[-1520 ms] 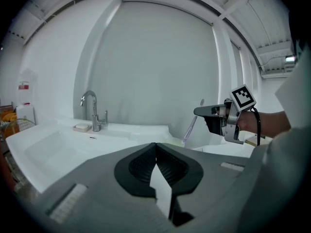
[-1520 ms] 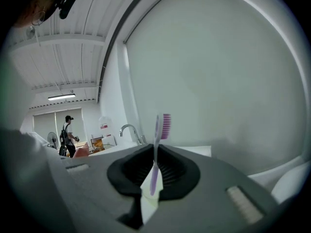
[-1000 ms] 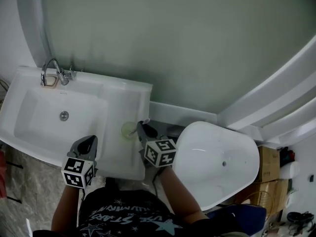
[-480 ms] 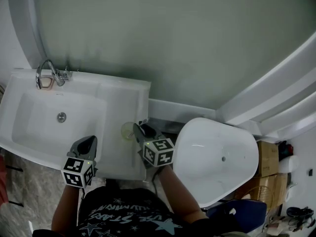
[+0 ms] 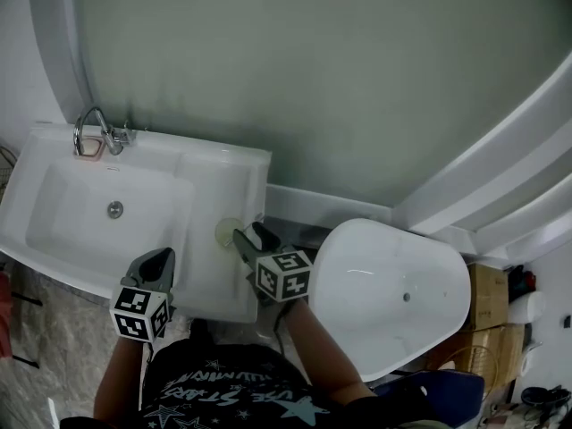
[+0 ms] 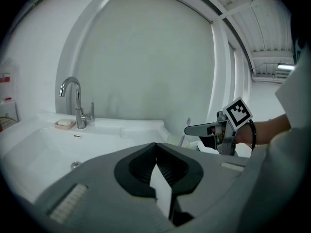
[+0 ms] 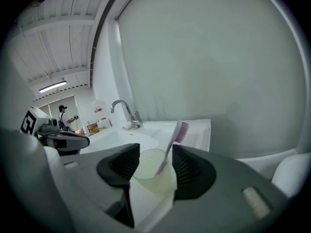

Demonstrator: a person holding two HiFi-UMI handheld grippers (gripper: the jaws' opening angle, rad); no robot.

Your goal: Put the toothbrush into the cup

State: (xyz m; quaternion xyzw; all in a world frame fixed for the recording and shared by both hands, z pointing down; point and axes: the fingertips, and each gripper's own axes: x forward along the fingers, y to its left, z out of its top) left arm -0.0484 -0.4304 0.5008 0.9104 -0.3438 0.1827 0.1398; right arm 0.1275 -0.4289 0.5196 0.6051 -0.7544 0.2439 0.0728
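Note:
A pale green cup (image 7: 151,174) stands on the counter right of the basin, also seen from above as the cup (image 5: 226,231). A toothbrush (image 7: 175,139) with a white handle and purple bristles stands in it, head up, leaning right. My right gripper (image 7: 154,152) is just behind the cup with its jaws opening wide; the pads touch neither cup nor brush. From the left gripper view the right gripper (image 6: 195,129) hovers beside the toothbrush (image 6: 187,126). My left gripper (image 6: 155,144) is shut on nothing, held over the basin's front edge, the left gripper (image 5: 161,259) well left of the cup.
The white sink (image 5: 54,195) has a chrome faucet (image 5: 94,128) and a soap bar (image 5: 88,150) at its back left. A white tub (image 5: 393,293) lies close on the right of the counter. Cardboard boxes (image 5: 487,307) sit at the far right.
The right gripper's jaws have spread apart by the cup, and the toothbrush now stands free in it. Both hands have hardly moved.

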